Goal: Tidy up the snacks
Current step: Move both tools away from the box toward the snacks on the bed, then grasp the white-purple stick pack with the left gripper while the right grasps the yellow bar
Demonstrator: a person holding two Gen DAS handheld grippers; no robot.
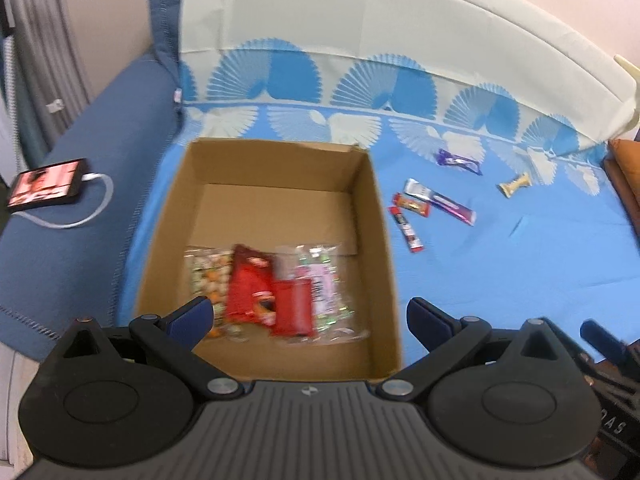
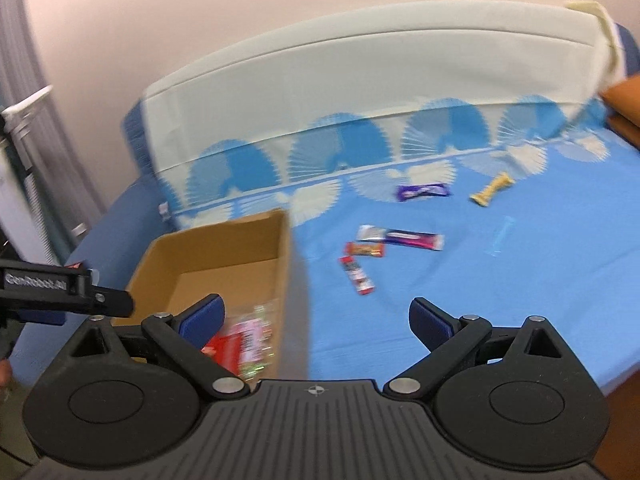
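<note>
Snacks were partly put away: a few bags point(image 1: 272, 292) lay in the cardboard box point(image 1: 376, 216) on the bed point(image 1: 500, 272), and five bars point(image 1: 438, 202) lay on the sheet beside the box, so most of the job was left. The left gripper point(image 1: 308, 316) hung over the box and the right gripper point(image 2: 316, 320) hung near its side, both with jaws spread and holding nothing.

This is a home, a living room or bedroom. A blue sofa point(image 1: 80, 240) runs along a plain pale wall point(image 2: 200, 20), its seat and back draped with a blue fan-patterned sheet point(image 1: 500, 272). A phone point(image 1: 46, 184) lies charging on the left armrest, an orange cushion point(image 1: 628, 168) sits at far right, and grey curtains point(image 1: 48, 40) hang far left.
</note>
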